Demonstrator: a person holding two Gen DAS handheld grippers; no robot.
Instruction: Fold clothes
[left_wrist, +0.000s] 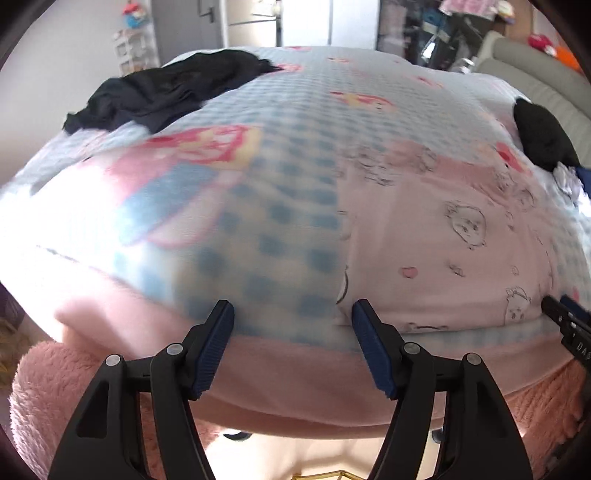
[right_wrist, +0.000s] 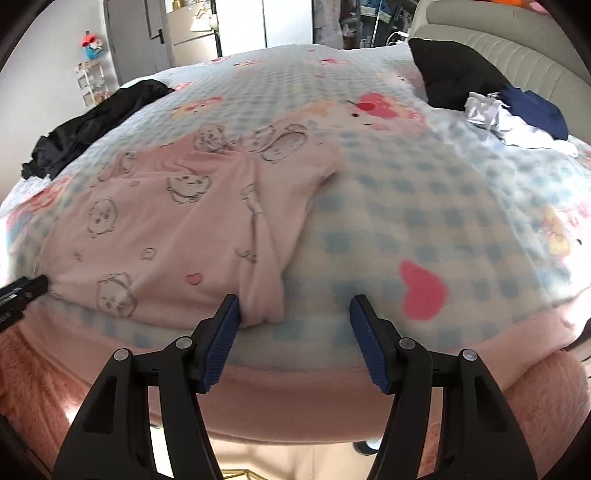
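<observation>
We hold both grippers over the near edge of a bed, their blue pads spread wide. Our left gripper (left_wrist: 292, 314) hangs above bare checked blanket (left_wrist: 280, 221), nothing between its fingers; its right fingertip sits just beside the left edge of the pink printed garment (left_wrist: 443, 236). Our right gripper (right_wrist: 294, 308) stands equally wide apart, its left pad touching or just beside the garment's bunched lower right corner, though nothing is pinched. Below both tools runs the blanket's pink border, and under that a fluffy pink sleeve or robe (left_wrist: 44, 387).

The garment, pale pink with outlined cartoon animals and small hearts, lies flat on the blue-and-white checked blanket near the bed's front edge, between the two grippers. A fold or sleeve runs down its right side in the right wrist view.

Farther back, a crumpled black garment (right_wrist: 92, 125) lies at the bed's left side, well apart from the pink one. At the far right, a black item (right_wrist: 450, 81) rests against the grey padded headboard (right_wrist: 517, 55), with a white cloth (right_wrist: 491, 114) and a navy cloth (right_wrist: 535, 110) heaped beside it. Beyond the bed stand a grey door (right_wrist: 136, 37) and a small white shelf (right_wrist: 88, 81).
</observation>
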